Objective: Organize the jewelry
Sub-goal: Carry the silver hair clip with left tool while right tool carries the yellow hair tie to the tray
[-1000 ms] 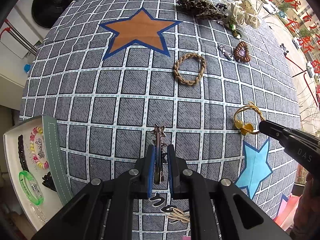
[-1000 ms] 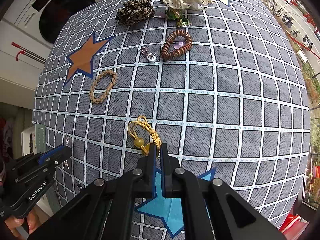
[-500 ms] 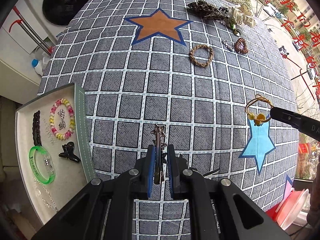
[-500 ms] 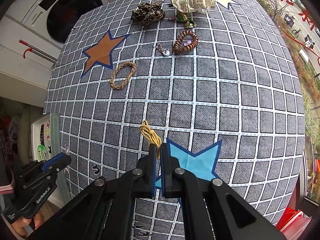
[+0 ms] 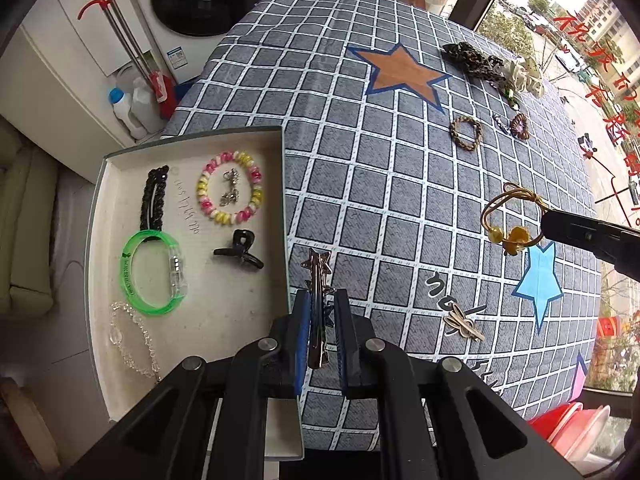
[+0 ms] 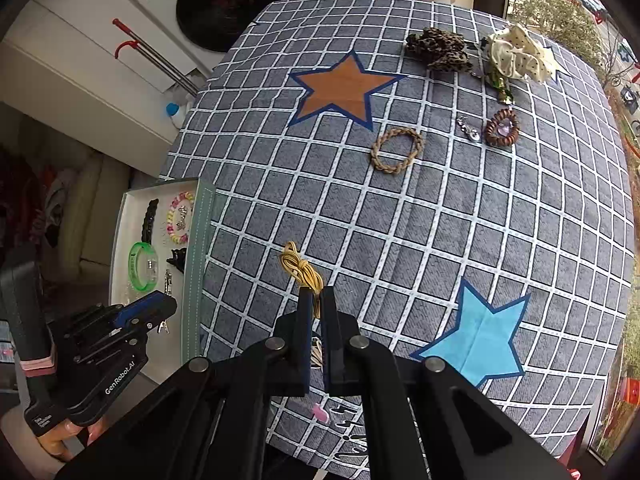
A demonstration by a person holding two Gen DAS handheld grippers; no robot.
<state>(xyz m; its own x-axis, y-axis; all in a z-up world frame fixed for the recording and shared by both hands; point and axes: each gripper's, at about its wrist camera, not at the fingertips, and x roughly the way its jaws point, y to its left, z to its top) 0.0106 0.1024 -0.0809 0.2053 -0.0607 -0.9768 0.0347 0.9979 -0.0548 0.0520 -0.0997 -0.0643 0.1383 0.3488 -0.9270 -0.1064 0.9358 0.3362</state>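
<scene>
Fingers of the left gripper clamp a star hair clip beside the tray edge; right gripper pinches a yellow hair tie above open tablecloth.

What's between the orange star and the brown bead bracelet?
A braided rope ring lies between the orange star and the brown bead bracelet, in the right wrist view.

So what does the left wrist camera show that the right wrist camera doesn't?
Only the left wrist view shows the star hair clip gripped in the left gripper, the yellow hair tie as a full loop with its beads, and a clear bead chain in the tray. Only the right wrist view shows the left gripper's outside and a pink piece. Both show the tray, braided ring and right gripper.
</scene>
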